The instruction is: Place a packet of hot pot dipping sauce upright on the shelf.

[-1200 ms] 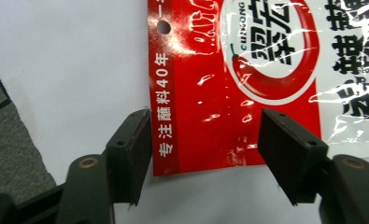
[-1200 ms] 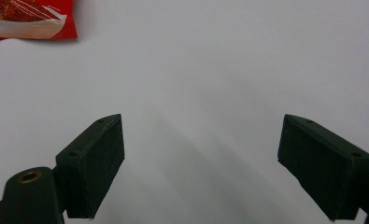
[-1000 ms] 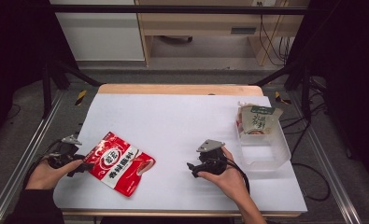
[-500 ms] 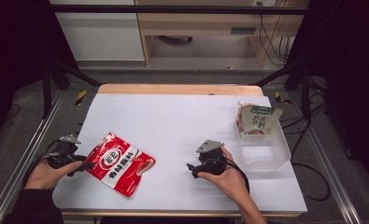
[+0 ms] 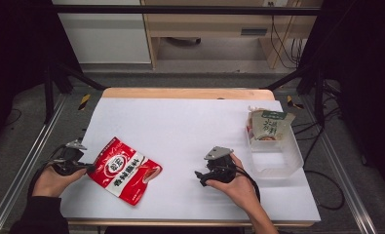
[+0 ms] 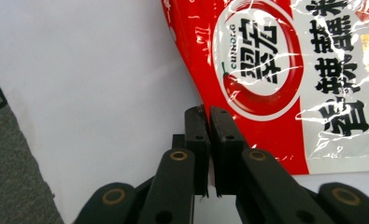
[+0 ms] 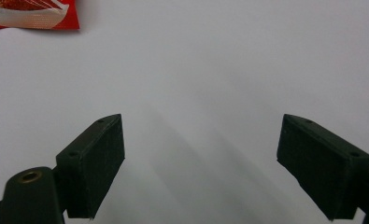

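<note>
- Left gripper (image 5: 85, 167) at the table's left edge: jaws have just been closing and now pinch the near-left rim of the glossy red plastic seasoning pouch with white lettering (image 5: 123, 169). In the left gripper view the pads (image 6: 196, 130) clamp the pouch (image 6: 285, 79) edge, barely a slit between them.
- Pouch lies flat on the white tabletop (image 5: 180, 126), slanted, front-left area, its left corner just inside the table edge.
- Right gripper (image 5: 200, 176) front-centre, jaws spread wide, holding nothing; in its own view bare white table runs between the pads (image 7: 98, 163).
- Clear rectangular plastic tub (image 5: 278, 163) by the right edge, with a beige-and-green packet (image 5: 268, 126) leaning in its far end.
- Middle and far half of the tabletop open; pouch and tub well apart.
</note>
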Demonstrator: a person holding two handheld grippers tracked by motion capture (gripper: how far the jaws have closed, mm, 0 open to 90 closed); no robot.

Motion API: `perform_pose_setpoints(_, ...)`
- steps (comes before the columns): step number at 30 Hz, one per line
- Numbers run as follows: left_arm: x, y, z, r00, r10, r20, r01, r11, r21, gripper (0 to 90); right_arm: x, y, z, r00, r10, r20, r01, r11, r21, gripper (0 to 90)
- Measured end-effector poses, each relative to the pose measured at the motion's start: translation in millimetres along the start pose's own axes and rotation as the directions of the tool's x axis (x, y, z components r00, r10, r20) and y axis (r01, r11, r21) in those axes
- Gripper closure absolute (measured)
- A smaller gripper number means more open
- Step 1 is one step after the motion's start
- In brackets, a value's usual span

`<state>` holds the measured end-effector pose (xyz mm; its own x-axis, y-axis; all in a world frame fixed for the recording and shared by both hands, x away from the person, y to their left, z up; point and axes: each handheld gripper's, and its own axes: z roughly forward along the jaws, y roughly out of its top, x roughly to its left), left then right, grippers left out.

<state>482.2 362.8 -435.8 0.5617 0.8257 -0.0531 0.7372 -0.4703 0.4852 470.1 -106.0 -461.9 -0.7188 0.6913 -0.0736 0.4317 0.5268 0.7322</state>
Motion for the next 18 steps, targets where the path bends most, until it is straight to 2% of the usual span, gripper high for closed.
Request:
perform_pose_setpoints(3,-5.9,6.1,1.4,0.9988,0.039,-0.031,-0.039,0.9992,0.001,89.0,0.2,-0.1,-0.2,1.0,-0.001,0.0,0.001,1.0,-0.003,15.7)
perform_pose_setpoints(10,-12.7,14.9,0.7,0.9961,0.076,-0.044,-0.077,0.9965,-0.033,90.0,0.3,-0.4,0.4,0.9999,-0.012,0.003,0.012,1.0,0.005,15.7)
perform_pose_setpoints(12,-17.0,21.4,1.3,0.9927,0.108,-0.054,-0.111,0.9931,-0.038,90.0,0.2,-0.2,0.2,0.9999,-0.014,0.006,0.014,1.0,0.004,15.7)
perform_pose_setpoints(15,-23.4,30.3,2.3,0.9885,0.145,-0.044,-0.147,0.9878,-0.052,90.0,-0.2,0.0,-1.0,1.0,-0.006,0.007,0.006,1.0,-0.006,15.8)
perform_pose_setpoints(18,-28.2,37.5,2.8,0.9868,0.16,-0.022,-0.162,0.9849,-0.063,90.0,-0.2,0.6,-1.5,1.0,-0.001,0.01,0.002,1.0,-0.011,16.0)
